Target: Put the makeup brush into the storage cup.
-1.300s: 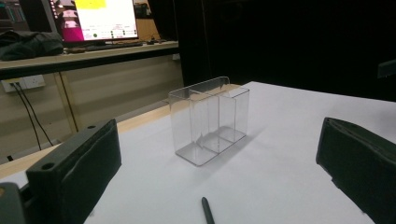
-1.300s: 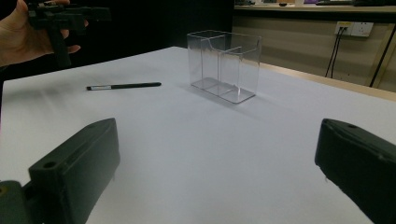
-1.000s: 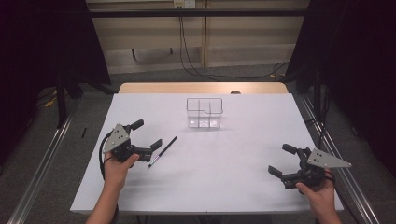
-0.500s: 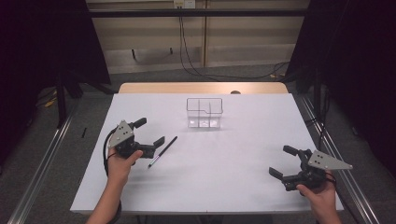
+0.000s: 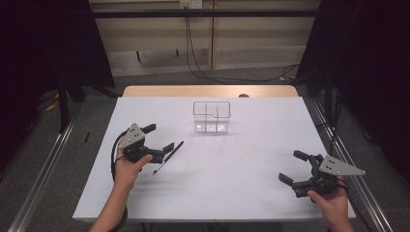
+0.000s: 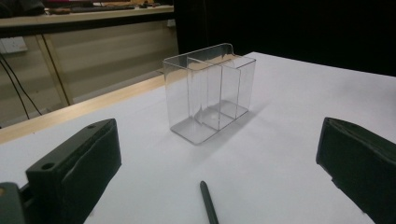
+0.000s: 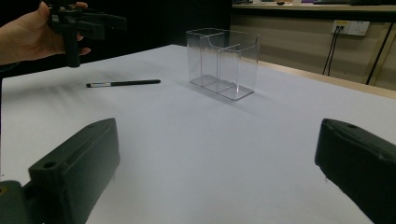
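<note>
High view: left gripper [image 5: 155, 137], jaws apart, hovers just beside slim black pen [image 5: 168, 156] lying flat on white table [image 5: 241, 183]. Clear plastic divided box [image 5: 212, 116] stands beyond. Right gripper [image 5: 296, 167] jaws apart, well away.

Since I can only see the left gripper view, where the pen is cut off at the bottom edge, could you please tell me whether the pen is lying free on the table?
Observer: Yes. The pen lies flat on the table. The left gripper is open and raised beside it, not gripping it.
Operator: Thank you. Where is the other gripper?
Observer: The right gripper is also open, near the table's right front corner and far from the pen.
Operator: Which way does the pen point?
Observer: Its plain end points toward the clear box, and its pale-banded end points toward the person's side.
</note>
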`<state>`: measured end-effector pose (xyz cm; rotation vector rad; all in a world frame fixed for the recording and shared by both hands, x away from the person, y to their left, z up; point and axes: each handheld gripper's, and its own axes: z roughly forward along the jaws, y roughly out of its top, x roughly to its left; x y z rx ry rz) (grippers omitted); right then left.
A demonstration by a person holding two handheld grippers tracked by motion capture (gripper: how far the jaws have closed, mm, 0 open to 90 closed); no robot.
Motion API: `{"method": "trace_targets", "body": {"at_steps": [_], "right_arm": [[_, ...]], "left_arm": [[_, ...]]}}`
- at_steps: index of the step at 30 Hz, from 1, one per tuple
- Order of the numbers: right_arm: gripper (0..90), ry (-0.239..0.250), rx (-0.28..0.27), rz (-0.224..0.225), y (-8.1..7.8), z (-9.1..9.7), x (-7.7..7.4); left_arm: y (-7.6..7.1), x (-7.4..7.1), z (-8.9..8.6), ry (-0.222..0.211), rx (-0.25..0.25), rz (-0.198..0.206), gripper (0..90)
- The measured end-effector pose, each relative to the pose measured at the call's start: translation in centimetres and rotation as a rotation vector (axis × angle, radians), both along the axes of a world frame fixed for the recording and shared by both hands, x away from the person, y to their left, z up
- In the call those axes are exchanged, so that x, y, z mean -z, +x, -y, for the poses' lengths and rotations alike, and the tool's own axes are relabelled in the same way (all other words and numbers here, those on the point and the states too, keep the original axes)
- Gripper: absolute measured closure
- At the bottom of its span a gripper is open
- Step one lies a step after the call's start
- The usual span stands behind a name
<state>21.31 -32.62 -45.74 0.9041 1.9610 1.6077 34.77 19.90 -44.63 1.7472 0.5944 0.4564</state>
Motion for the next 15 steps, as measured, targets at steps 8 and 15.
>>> {"method": "trace_targets", "body": {"at_steps": [8, 15], "right_arm": [[0.0, -0.003, -0.002, 0.000, 0.02, -0.01, 0.00], [0.0, -0.004, -0.002, 0.000, 0.02, 0.07, -0.02]], "left_arm": [[0.59, 0.22, 0.61, 0.035, -0.004, -0.062, 0.0], [0.94, -0.14, 0.94, 0.098, 0.001, -0.095, 0.0]]}}
